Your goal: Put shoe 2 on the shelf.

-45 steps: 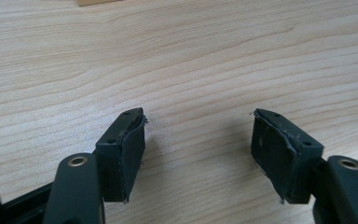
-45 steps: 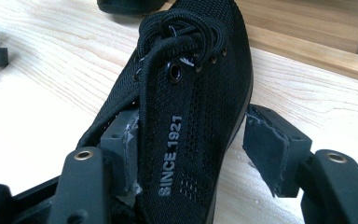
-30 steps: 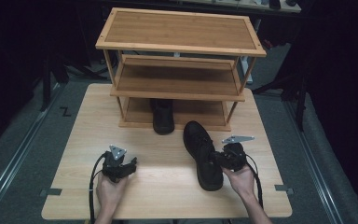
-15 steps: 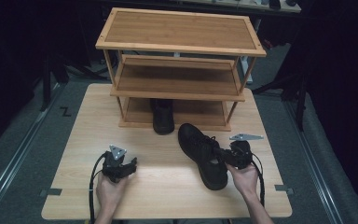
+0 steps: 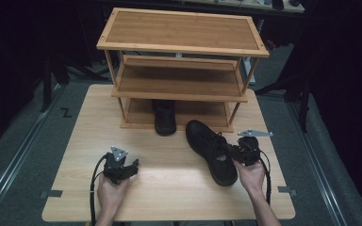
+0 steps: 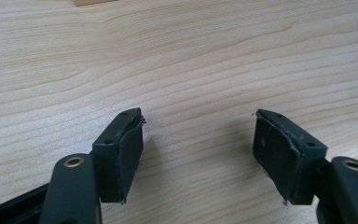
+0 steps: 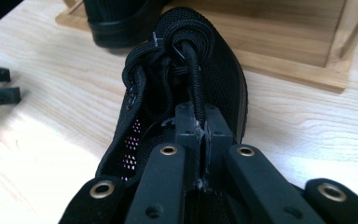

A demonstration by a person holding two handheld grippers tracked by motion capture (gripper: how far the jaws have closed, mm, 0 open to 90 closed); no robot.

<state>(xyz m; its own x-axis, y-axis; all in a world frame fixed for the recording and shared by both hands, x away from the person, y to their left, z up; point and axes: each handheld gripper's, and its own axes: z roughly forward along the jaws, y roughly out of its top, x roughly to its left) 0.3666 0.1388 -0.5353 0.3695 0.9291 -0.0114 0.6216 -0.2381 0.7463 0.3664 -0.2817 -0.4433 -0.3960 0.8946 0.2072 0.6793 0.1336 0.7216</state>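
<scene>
On the left of the pale, wood-grain surface (image 5: 169, 188), the left claw (image 5: 133, 165) rests low with its two flat black pads (image 6: 130, 149) wide apart and nothing between them. Farther back stands a three-level wooden shoe rack (image 5: 181, 47) with smooth brown boards. A black shoe (image 5: 164, 117) sits on its bottom shelf, heel sticking out. To the right lies a black mesh lace-up shoe (image 5: 210, 149), toe pointing at the rack. The right claw (image 7: 203, 133) is squeezed tight on this shoe's right side edge, by the thick woven laces (image 7: 177, 46).
</scene>
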